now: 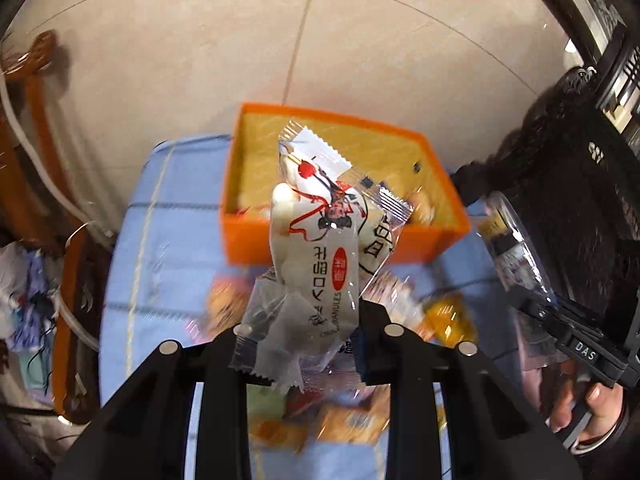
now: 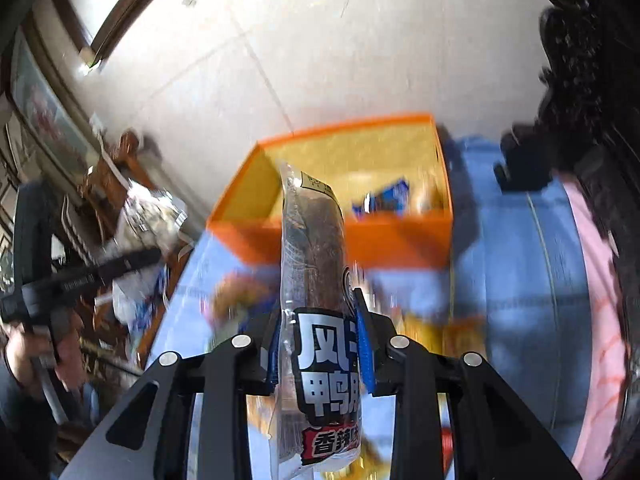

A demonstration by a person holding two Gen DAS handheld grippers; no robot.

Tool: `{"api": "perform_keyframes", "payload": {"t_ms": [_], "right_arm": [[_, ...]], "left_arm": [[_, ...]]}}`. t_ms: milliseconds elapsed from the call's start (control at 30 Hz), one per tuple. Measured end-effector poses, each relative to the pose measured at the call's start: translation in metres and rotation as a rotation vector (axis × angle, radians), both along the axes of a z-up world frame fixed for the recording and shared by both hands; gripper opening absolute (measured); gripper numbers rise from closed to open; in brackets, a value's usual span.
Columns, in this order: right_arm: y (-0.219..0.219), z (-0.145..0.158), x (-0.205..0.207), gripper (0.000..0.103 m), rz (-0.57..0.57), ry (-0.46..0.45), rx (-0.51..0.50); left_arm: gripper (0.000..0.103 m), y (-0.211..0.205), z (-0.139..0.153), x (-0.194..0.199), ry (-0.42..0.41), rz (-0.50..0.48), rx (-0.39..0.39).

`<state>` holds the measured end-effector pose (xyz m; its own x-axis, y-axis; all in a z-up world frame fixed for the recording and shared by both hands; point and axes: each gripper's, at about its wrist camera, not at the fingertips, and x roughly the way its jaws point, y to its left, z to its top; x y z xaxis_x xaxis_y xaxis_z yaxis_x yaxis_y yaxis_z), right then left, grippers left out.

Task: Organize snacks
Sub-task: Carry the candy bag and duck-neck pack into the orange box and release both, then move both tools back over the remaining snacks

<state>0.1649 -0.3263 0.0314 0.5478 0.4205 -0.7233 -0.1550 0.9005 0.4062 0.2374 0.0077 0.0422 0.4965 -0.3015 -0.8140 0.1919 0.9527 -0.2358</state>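
Aloft, left tongs clamping white snack packets, right tongs pinching clear meat pouch (both blurred).

A lived-in home room: pale tiled floor, carved dark wooden furniture, a framed picture on the wall, a brown wooden chair, and a desk under a blue checked cloth.

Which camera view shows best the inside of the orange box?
The right wrist view: the orange box opens toward it, showing a blue packet inside. In the left wrist view the white snack hides much of the box's interior.
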Motion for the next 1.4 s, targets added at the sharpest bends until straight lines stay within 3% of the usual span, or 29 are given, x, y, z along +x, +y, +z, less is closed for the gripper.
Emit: {"api": "perform_keyframes", "payload": {"t_ms": [200, 333, 367, 400, 433, 467, 500, 567, 600, 733, 900, 967, 1133, 1400], "right_arm": [[0.002, 0.003, 0.083, 0.030, -0.068, 0.009, 0.051], [0.012, -0.003, 0.132, 0.036, -0.093, -0.008, -0.022], [0.015, -0.007, 0.144, 0.045, -0.097, -0.011, -0.046], [0.016, -0.010, 0.153, 0.056, -0.097, -0.013, -0.056], [0.017, -0.012, 0.159, 0.074, -0.104, -0.014, -0.090], [0.018, -0.012, 0.159, 0.078, -0.117, -0.023, -0.128], [0.019, -0.010, 0.158, 0.080, -0.121, -0.039, -0.153], [0.019, -0.005, 0.148, 0.097, -0.123, -0.086, -0.196], [0.018, -0.004, 0.140, 0.099, -0.140, -0.106, -0.225], [0.011, -0.005, 0.110, 0.099, -0.128, -0.119, -0.237], [-0.002, -0.010, 0.047, 0.099, -0.168, -0.131, -0.268], [-0.009, -0.018, 0.021, 0.100, -0.180, -0.106, -0.250], [-0.022, -0.047, -0.043, 0.099, -0.179, 0.003, -0.177], [-0.021, -0.089, -0.103, 0.099, -0.118, 0.149, -0.207]], "left_arm": [[0.027, -0.027, -0.006, 0.073, 0.035, 0.013, -0.031], [0.030, -0.037, -0.014, 0.114, 0.058, 0.054, -0.011], [0.035, -0.039, -0.015, 0.123, 0.059, 0.077, 0.005], [0.058, -0.040, -0.015, 0.126, 0.055, 0.091, 0.015], [0.075, -0.040, -0.014, 0.128, 0.044, 0.111, 0.034], [0.099, -0.040, -0.008, 0.125, -0.005, 0.156, 0.078], [0.099, -0.038, -0.003, 0.120, -0.052, 0.171, 0.092], [0.099, -0.039, 0.001, 0.110, -0.096, 0.130, 0.085], [0.099, -0.041, -0.001, 0.106, -0.084, 0.103, 0.093], [0.099, -0.043, -0.008, 0.076, -0.081, 0.058, 0.156], [0.099, -0.025, -0.017, 0.027, -0.075, 0.039, 0.106], [0.099, -0.017, -0.025, 0.003, -0.069, 0.051, 0.089], [0.099, 0.010, -0.056, -0.054, 0.052, 0.110, 0.059], [0.099, 0.026, -0.128, -0.131, 0.183, 0.088, 0.171]]}}
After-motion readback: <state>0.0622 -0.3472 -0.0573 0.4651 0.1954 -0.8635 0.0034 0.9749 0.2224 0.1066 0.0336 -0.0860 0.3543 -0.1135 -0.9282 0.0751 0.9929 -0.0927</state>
